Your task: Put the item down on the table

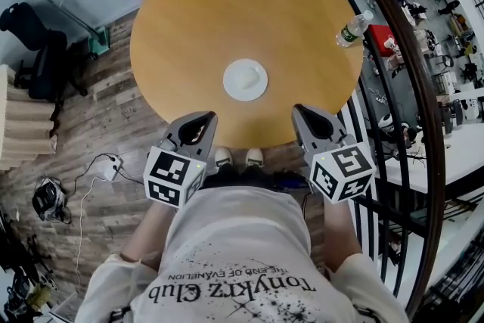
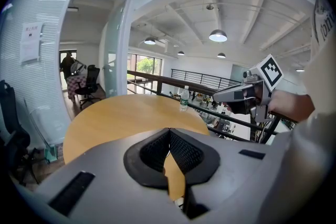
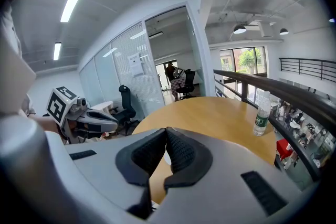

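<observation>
A white round dish (image 1: 245, 79) lies flat on the round wooden table (image 1: 197, 19), slightly toward the near side of its middle. My left gripper (image 1: 203, 119) hovers at the table's near edge, left of the dish, jaws shut with nothing between them. My right gripper (image 1: 303, 114) hangs at the near edge to the right, also shut and empty. In the left gripper view the black pads (image 2: 181, 152) meet at the tip over the table (image 2: 121, 118). In the right gripper view the pads (image 3: 178, 152) touch likewise, and the left gripper (image 3: 89, 119) shows beside them.
A clear water bottle (image 1: 352, 29) stands at the table's right edge, also seen as the bottle (image 2: 184, 98) and the bottle (image 3: 261, 114). A dark curved railing (image 1: 408, 64) runs close behind it. A black office chair (image 1: 34, 49) and floor cables (image 1: 91, 170) sit to the left.
</observation>
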`<state>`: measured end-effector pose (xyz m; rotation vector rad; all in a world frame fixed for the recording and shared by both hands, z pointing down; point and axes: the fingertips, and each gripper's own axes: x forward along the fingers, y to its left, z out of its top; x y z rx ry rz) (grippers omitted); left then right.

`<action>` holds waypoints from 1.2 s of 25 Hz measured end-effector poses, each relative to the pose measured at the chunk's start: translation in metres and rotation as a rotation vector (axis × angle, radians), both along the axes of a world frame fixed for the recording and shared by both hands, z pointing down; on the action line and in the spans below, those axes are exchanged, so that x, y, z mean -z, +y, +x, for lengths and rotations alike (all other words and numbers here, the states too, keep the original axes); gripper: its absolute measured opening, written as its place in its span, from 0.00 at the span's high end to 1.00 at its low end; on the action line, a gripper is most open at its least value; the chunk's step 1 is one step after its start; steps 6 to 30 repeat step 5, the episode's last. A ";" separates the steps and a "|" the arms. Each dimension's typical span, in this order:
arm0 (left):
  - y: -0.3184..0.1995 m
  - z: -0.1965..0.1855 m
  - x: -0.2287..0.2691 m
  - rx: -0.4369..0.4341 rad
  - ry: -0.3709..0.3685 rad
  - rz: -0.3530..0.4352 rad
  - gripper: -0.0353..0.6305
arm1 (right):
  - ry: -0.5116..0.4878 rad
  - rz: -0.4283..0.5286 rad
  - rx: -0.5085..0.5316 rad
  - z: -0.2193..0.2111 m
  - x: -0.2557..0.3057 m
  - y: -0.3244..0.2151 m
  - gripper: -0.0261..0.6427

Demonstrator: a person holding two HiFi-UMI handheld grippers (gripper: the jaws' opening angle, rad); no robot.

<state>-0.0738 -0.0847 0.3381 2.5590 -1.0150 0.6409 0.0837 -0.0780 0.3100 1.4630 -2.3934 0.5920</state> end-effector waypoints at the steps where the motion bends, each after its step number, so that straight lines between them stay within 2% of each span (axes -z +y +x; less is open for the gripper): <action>1: -0.001 0.000 0.000 0.000 0.000 -0.001 0.91 | -0.001 0.000 -0.002 0.000 0.000 0.000 0.92; 30: 0.000 0.004 -0.002 -0.006 -0.002 -0.009 0.91 | -0.004 0.000 -0.004 0.003 -0.002 0.001 0.92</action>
